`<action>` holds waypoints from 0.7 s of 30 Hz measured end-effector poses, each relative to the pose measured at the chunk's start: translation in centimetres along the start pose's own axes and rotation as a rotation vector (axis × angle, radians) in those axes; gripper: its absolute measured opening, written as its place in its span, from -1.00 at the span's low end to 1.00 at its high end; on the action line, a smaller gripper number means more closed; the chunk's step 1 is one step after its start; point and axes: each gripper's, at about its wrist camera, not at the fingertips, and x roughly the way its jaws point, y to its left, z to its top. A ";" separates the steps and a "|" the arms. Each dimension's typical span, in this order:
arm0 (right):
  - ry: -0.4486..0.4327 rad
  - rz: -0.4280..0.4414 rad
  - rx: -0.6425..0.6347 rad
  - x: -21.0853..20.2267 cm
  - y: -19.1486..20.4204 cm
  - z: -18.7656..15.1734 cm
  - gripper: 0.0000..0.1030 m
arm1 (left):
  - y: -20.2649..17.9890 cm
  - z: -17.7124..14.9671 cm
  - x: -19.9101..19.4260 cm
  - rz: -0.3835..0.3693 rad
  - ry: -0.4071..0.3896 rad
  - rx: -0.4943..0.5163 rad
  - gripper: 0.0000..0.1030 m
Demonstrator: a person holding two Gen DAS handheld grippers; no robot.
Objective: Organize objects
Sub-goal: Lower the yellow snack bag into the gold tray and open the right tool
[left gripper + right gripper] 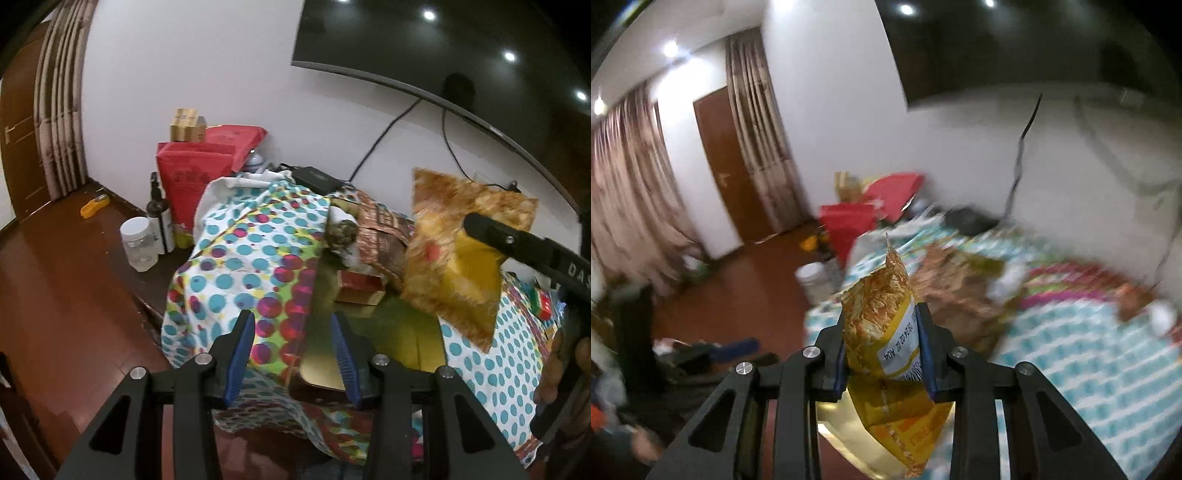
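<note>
My right gripper point(882, 350) is shut on a yellow-orange snack packet point(882, 325) and holds it in the air above the table. The same packet point(458, 240) shows in the left wrist view with a right finger point(517, 240) across it. My left gripper point(293, 328) is open and empty, low over the front edge of a gold-lined tin box point(388, 332). A polka-dot cloth point(240, 251) is folded back off the box. Small red-and-gold boxes point(360, 286) and patterned packets point(380, 225) lie at the box's far end.
A red carton point(188, 177), a dark bottle point(159, 214) and a clear jar point(138, 243) stand left on the dark table. A black adapter point(317, 179) with cables lies at the wall under a TV point(443, 44). A yellow object point(94, 205) lies on the wood floor.
</note>
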 end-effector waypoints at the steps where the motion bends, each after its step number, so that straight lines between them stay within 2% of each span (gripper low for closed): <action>1: 0.018 0.043 0.032 0.7 -0.1 0.0 -0.44 | 0.2 0.0 0.0 0.001 0.001 -0.005 -0.16; 3: 0.081 0.150 0.107 3.0 -0.6 -0.2 -0.44 | 0.8 -0.1 0.1 0.006 0.003 -0.014 -0.16; 4: 0.098 0.166 0.130 3.8 -0.7 -0.4 -0.44 | 0.9 -0.2 0.1 0.007 0.004 -0.016 -0.16; 8: 0.148 0.190 0.161 6.6 -1.4 -0.8 -0.42 | 1.5 -0.2 0.6 0.009 0.015 -0.029 -0.16; 10: 0.149 0.185 0.150 7.2 -1.7 -0.6 -0.34 | 1.5 -0.3 0.8 0.012 0.016 -0.030 -0.16; 12: 0.128 0.145 0.138 7.0 -2.1 -0.3 -0.29 | 1.5 -0.3 1.2 0.011 0.026 -0.031 -0.16; 15: 0.086 0.056 0.086 6.3 -2.4 0.2 0.05 | 1.4 -0.2 1.8 0.002 0.036 -0.034 -0.16; 16: 0.071 0.005 0.060 5.9 -2.6 0.3 0.06 | 1.4 -0.2 2.1 0.000 0.038 -0.033 -0.16; 21: 0.062 -0.112 -0.012 5.2 -3.2 0.1 0.06 | 0.1 0.1 2.8 -0.033 0.048 -0.017 -0.16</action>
